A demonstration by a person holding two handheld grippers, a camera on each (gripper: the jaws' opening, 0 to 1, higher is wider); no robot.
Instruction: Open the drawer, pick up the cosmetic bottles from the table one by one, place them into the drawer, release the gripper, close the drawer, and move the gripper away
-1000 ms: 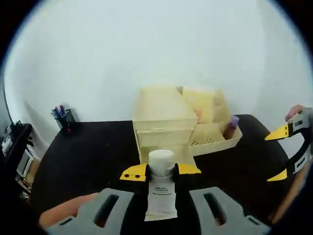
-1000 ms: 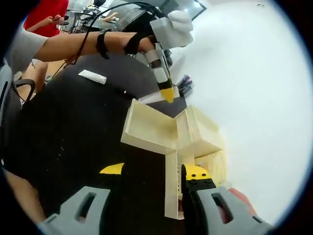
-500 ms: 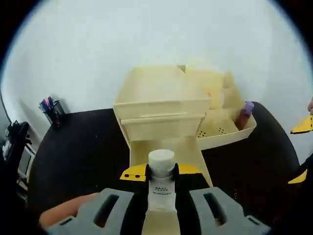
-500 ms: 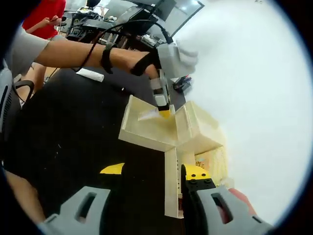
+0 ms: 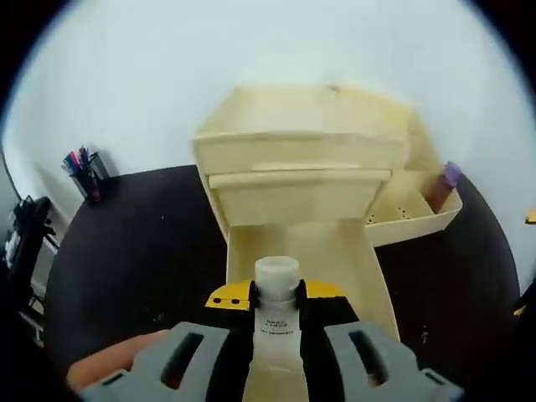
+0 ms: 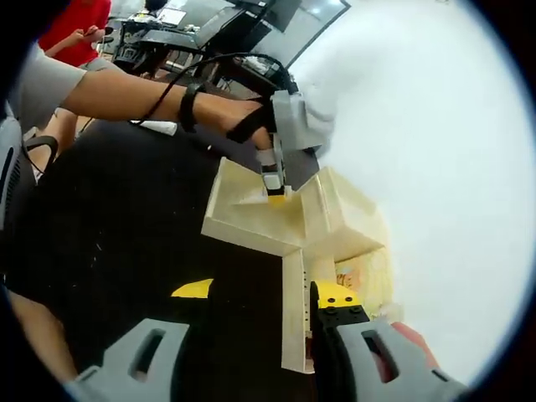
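- Left gripper view: the left gripper has its jaws closed on a white cosmetic bottle, gripping it just below the cap, cap pointing away from the camera. Held this way, the bottle can go body-down into the drawer.
- The bottle sits centred between the yellow jaw tips, directly over the open drawer, near its front edge. The drawer is pulled out from the cream organiser standing at the back of the black table, so the way in is open.
- A purple-capped bottle stands in the side tray at the organiser's right end.
- Right gripper view: the right gripper stands with jaws apart and nothing between them, waiting beside the organiser's corner, probably for the closing push.
- Here the left gripper dips into the drawer. Another tube lies at the table's far edge.
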